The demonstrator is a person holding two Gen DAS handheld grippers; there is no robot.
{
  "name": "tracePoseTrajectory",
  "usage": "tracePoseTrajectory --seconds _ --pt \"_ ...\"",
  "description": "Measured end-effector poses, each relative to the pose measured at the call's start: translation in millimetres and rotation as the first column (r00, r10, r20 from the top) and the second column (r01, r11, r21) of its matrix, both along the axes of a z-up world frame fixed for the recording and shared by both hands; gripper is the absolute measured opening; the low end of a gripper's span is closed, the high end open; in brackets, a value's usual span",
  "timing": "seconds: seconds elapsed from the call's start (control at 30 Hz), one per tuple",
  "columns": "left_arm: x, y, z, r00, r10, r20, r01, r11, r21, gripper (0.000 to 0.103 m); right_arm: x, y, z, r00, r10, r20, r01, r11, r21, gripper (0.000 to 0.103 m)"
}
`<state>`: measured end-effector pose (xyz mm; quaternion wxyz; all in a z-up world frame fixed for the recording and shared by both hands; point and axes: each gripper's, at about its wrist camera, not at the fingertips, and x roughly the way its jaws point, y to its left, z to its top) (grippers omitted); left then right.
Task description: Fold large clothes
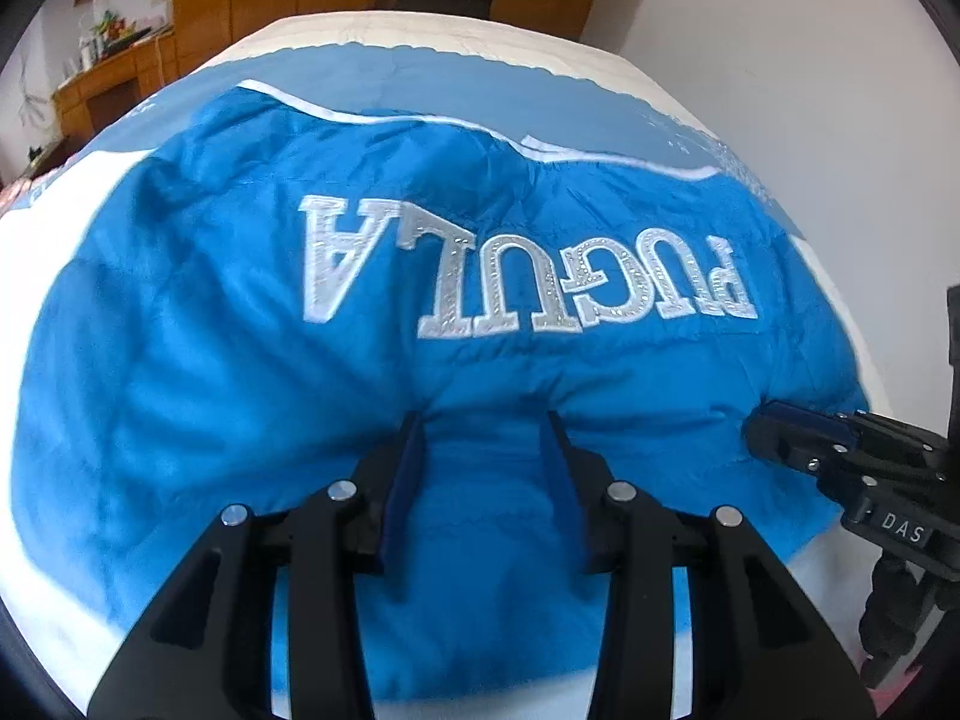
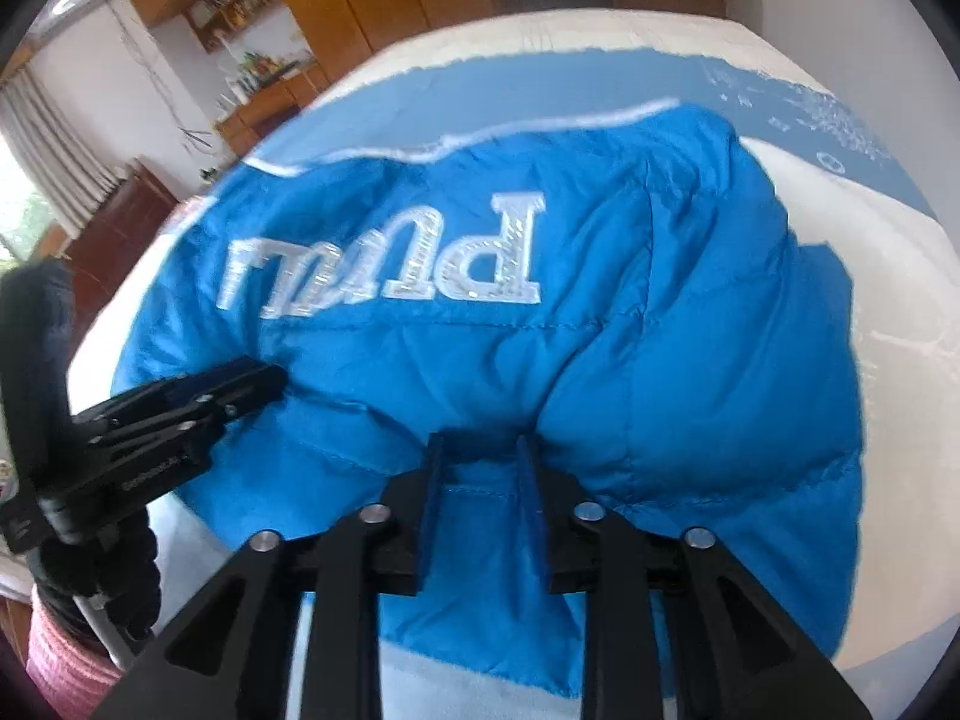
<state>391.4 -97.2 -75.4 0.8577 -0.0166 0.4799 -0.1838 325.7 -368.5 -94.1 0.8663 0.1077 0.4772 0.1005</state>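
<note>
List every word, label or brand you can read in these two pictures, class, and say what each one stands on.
"PUGULA": large silver-white letters, seen upside down, on the blue padded jacket.
"DAS": small white letters on the body of the right claw; the label may run on out of view.
Small light lettering on the body of the left claw: too blurred to read.
Items on the far wooden shelves: too small to read.

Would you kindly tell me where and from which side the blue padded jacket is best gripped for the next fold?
Probably along the near edge of the blue padded jacket, coming from the near side and angled down. That edge bunches into a thick ridge, and both the left claw and the right claw already straddle it there, spaced apart across its width. The puffy lettered panel offers no fold to pinch.
</note>
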Motion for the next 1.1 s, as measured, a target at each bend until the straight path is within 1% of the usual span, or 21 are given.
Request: tracePoseTrajectory --seconds 0.03,0.07,0.1,0.13,0.17,0.2,0.23,0.3,0.33,0.37,0.47,0.6,0.7,0.77,0.83,0.9,0.97,1.0,1.03,1.07,1.1 --pt "-4 5 8 1.000 -0.003 0.012 0.003 1.000 -0.017 0.042 -6 -5 9 1.000 -0.011 0.028 0.011 1.000 -0.007 0.043" --pt "-10 14 19 0.999 -0.007 0.038 0.008 1.000 -0.030 0.047 -13 -12 19 0.998 -0.027 0.063 0.028 0.999 -0.016 0.048" --pt "-15 25 31 0.997 0.003 0.073 -0.001 1.000 -0.025 0.054 -18 -21 28 0.995 -0.041 0.091 0.043 0.999 -0.023 0.054" --pt "-16 34 38 0.995 0.019 0.098 -0.017 1.000 -0.013 0.057 -21 -32 35 0.992 -0.059 0.110 0.062 0.998 -0.027 0.062" --pt "-16 50 47 0.991 0.049 0.126 -0.050 0.999 0.006 0.061 -25 -43 41 0.990 -0.082 0.118 0.086 0.996 -0.025 0.066" --pt "-13 69 53 0.987 0.086 0.139 -0.090 0.996 0.022 0.066 -25 -53 44 0.988 -0.102 0.117 0.104 0.994 -0.016 0.075" --pt "-9 82 56 0.983 0.112 0.142 -0.118 0.992 0.033 0.067 -24 -69 46 0.986 -0.129 0.107 0.129 0.992 -0.001 0.081" --pt "3 114 56 0.975 0.178 0.136 -0.188 0.980 0.070 0.068 -17 -94 43 0.983 -0.171 0.065 0.170 0.985 0.017 0.083" --pt "10 135 52 0.969 0.216 0.121 -0.226 0.971 0.077 0.068 -14 -103 39 0.982 -0.183 0.042 0.182 0.983 0.031 0.083" --pt "16 147 48 0.968 0.227 0.103 -0.235 0.970 0.068 0.068 -8 -115 31 0.981 -0.196 0.005 0.195 0.979 0.062 0.083" --pt "26 174 35 0.971 0.235 0.042 -0.235 0.972 -0.003 0.068 4 -132 11 0.978 -0.200 -0.059 0.206 0.971 0.121 0.083" --pt "31 182 21 0.984 0.177 0.011 -0.174 0.977 -0.122 0.070 17 -143 -18 0.974 -0.181 -0.137 0.207 0.955 0.211 0.085" --pt "35 181 9 0.988 0.157 -0.001 -0.155 0.978 -0.136 0.074 27 -149 -38 0.971 -0.153 -0.186 0.207 0.925 0.319 0.086" --pt "41 182 1 0.988 0.154 -0.011 -0.154 0.976 -0.154 0.077 32 -150 -44 0.973 -0.145 -0.181 0.201 0.916 0.348 0.088" --pt "48 184 -5 0.989 0.141 -0.040 -0.146 0.970 -0.197 0.079 36 -149 -44 0.977 -0.131 -0.166 0.183 0.917 0.354 0.089" --pt "56 184 -14 0.988 0.131 -0.082 -0.148 0.957 -0.248 0.084 40 -146 -46 0.982 -0.113 -0.151 0.161 0.920 0.357 0.089" --pt "66 180 -26 0.985 0.116 -0.131 -0.151 0.941 -0.304 0.085 44 -143 -47 0.985 -0.102 -0.138 0.147 0.918 0.367 0.088" --pt "69 178 -30 0.983 0.110 -0.146 -0.153 0.931 -0.332 0.085 44 -143 -47 0.986 -0.101 -0.135 0.144 0.919 0.367 0.081" --pt "70 176 -32 0.982 0.110 -0.151 -0.156 0.928 -0.339 0.085 45 -141 -47 0.986 -0.092 -0.136 0.137 0.918 0.372 0.070" --pt "67 175 -30 0.983 0.113 -0.145 -0.156 0.931 -0.331 0.077 46 -140 -50 0.987 -0.074 -0.145 0.126 0.910 0.394 0.064" --pt "66 172 -28 0.984 0.113 -0.137 -0.152 0.934 -0.323 0.064 46 -140 -51 0.987 -0.066 -0.148 0.123 0.902 0.415 0.052"
